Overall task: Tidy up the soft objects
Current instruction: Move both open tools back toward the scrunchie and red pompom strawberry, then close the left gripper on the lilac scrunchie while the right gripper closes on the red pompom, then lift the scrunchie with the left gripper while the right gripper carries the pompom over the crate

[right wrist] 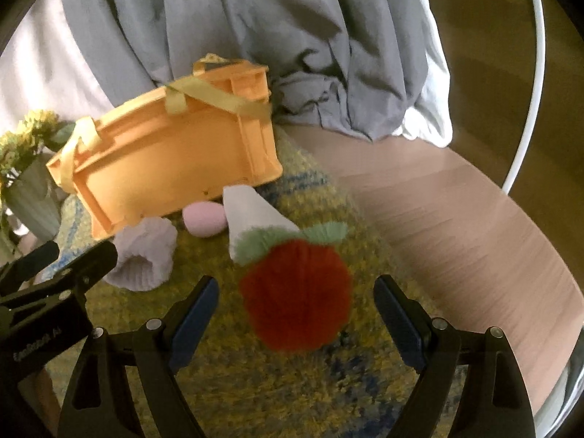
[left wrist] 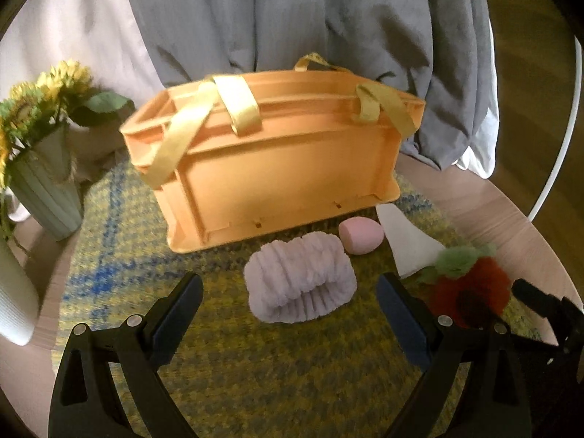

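An orange crate (left wrist: 277,168) with yellow straps (left wrist: 237,107) stands on a yellow-blue mat (left wrist: 255,365). In front of it lie a fluffy lilac wristband (left wrist: 299,284), a pink egg sponge (left wrist: 359,235), a white folded cloth (left wrist: 405,241) and a red plush strawberry (left wrist: 471,292) with green leaves. My left gripper (left wrist: 292,317) is open, just short of the wristband. My right gripper (right wrist: 295,317) is open around the strawberry (right wrist: 295,292), not touching it. The right wrist view also shows the crate (right wrist: 164,168), wristband (right wrist: 144,259), sponge (right wrist: 204,219) and cloth (right wrist: 252,215).
A ribbed vase with sunflowers (left wrist: 40,168) stands left of the crate. A white cylinder (left wrist: 14,292) is at the far left. Grey fabric (left wrist: 310,18) hangs behind. The round wooden table (right wrist: 456,226) extends right of the mat.
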